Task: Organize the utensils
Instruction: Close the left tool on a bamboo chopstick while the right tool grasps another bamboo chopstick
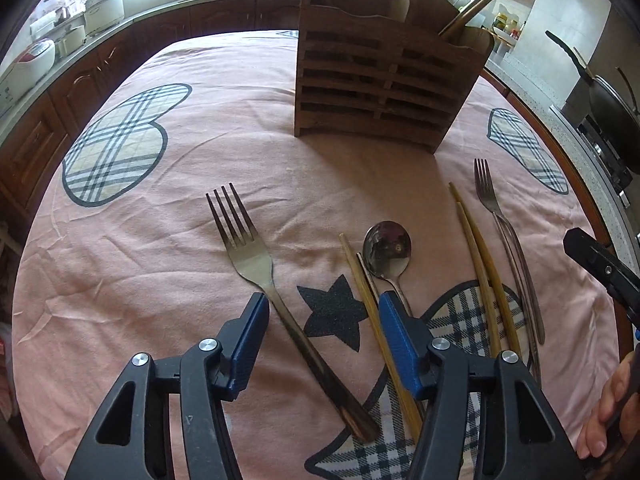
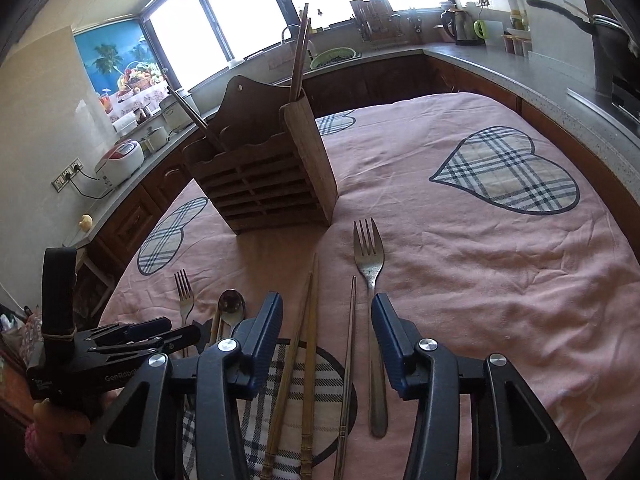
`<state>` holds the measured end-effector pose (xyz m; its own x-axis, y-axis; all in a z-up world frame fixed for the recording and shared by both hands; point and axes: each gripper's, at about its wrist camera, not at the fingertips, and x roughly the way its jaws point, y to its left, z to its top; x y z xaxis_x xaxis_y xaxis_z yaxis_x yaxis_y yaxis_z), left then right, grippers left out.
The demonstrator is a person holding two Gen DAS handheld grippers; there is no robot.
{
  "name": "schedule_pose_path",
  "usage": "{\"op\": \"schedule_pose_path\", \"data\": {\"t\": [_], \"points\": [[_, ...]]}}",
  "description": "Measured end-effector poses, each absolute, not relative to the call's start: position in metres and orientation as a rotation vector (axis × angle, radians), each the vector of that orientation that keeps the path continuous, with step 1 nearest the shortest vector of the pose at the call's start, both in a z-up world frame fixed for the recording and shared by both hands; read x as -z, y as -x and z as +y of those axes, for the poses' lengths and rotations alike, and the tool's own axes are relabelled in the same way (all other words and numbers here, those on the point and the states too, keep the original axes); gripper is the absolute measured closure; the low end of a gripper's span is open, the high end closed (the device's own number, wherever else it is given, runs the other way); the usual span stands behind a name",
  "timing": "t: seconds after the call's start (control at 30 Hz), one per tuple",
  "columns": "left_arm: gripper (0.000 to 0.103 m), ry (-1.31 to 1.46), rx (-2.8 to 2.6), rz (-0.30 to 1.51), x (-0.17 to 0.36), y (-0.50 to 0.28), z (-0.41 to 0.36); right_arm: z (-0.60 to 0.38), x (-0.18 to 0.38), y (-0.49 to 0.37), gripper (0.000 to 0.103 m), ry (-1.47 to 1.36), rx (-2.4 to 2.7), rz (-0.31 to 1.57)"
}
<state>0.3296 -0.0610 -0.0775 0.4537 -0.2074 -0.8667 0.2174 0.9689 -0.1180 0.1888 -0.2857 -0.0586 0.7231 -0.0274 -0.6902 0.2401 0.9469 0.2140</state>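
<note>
A wooden utensil holder (image 1: 384,80) stands on the pink cloth, with chopsticks in it; it also shows in the right wrist view (image 2: 268,172). In the left wrist view a dark-handled fork (image 1: 256,268), a wooden chopstick (image 1: 376,328), a metal spoon (image 1: 387,252), a wooden chopstick pair (image 1: 480,268) and a second fork (image 1: 504,232) lie flat. My left gripper (image 1: 322,306) is open above the dark-handled fork's handle. My right gripper (image 2: 326,306) is open above the chopstick pair (image 2: 304,344), a metal chopstick (image 2: 349,360) and the fork (image 2: 370,276).
The table (image 2: 500,280) is covered by a pink cloth with plaid hearts (image 2: 508,172). Kitchen counters with rice cookers (image 2: 120,160), a kettle (image 2: 460,26) and a wok (image 1: 612,112) surround it. The left gripper's body (image 2: 104,356) shows at the right view's lower left.
</note>
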Motion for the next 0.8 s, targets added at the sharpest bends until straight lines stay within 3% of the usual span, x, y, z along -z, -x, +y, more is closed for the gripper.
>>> {"op": "schedule_pose_path", "data": {"t": [0.13, 0.4, 0.47, 0.5, 0.8], "points": [[0.049, -0.038, 0.237, 1.074, 0.084, -0.337, -0.067, -0.289, 0.066, -0.199, 0.059, -0.303, 0.15, 0.782], [0.051, -0.055, 0.258, 1.07, 0.089, -0.343, -0.065, -0.29, 0.092, -0.227, 0.078, -0.282, 0.151, 0.875], [0.056, -0.071, 0.268, 1.066, 0.09, -0.343, -0.064, -0.292, 0.098, -0.232, 0.081, -0.276, 0.155, 0.893], [0.065, -0.096, 0.258, 1.072, 0.091, -0.343, -0.063, -0.292, 0.1, -0.233, 0.083, -0.272, 0.16, 0.903], [0.066, -0.049, 0.315, 1.084, 0.077, -0.35, -0.06, -0.298, 0.106, -0.237, 0.086, -0.278, 0.153, 0.924]]}}
